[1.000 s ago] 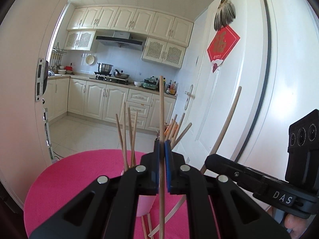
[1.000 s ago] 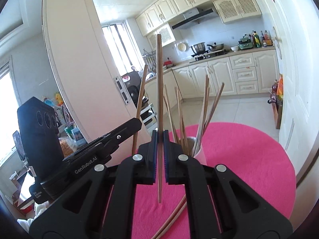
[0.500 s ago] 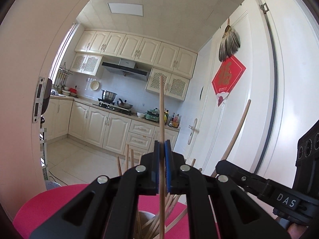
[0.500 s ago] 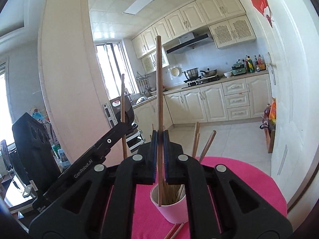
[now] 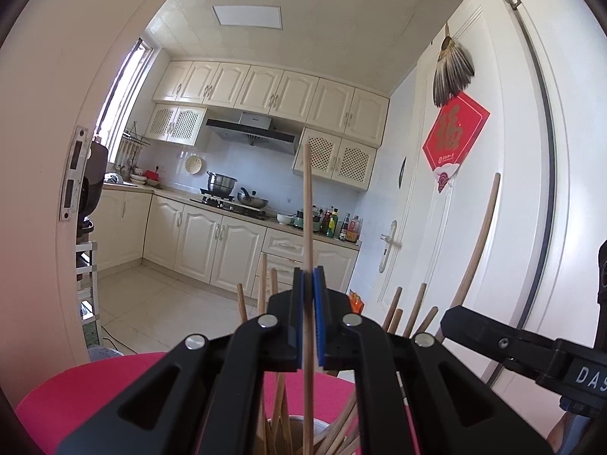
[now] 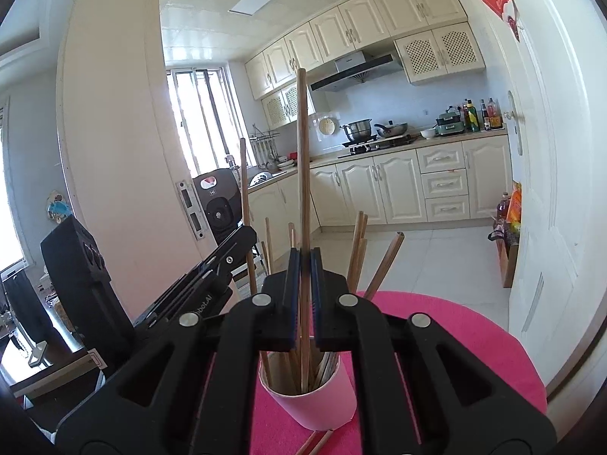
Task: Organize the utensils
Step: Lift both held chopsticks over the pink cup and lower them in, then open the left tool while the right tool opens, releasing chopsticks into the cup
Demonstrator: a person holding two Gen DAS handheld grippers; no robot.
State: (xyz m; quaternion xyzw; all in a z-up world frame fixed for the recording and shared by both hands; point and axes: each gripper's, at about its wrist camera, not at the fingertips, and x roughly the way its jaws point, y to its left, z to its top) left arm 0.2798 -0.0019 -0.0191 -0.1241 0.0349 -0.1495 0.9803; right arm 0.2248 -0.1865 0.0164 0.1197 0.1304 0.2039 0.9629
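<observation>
A pink cup (image 6: 320,398) stands on a round pink table (image 6: 455,345) and holds several wooden chopsticks. My right gripper (image 6: 302,265) is shut on an upright chopstick (image 6: 302,144) whose lower end reaches into the cup. My left gripper (image 5: 309,284) is shut on another upright chopstick (image 5: 308,204), its lower end over the cup's mouth (image 5: 299,422). Each gripper shows in the other's view, the right (image 5: 531,345) and the left (image 6: 182,292). Loose chopsticks (image 6: 315,441) lie on the table in front of the cup.
A white door (image 5: 474,189) with a red decoration (image 5: 453,136) stands close on the right. A door frame (image 6: 114,132) is on the left. Kitchen cabinets and a stove (image 6: 364,140) lie beyond the table.
Both grippers came nearer over the cup with their chopsticks; the right chopstick's lower end has dropped into the cup, and the left one now hangs over its mouth.
</observation>
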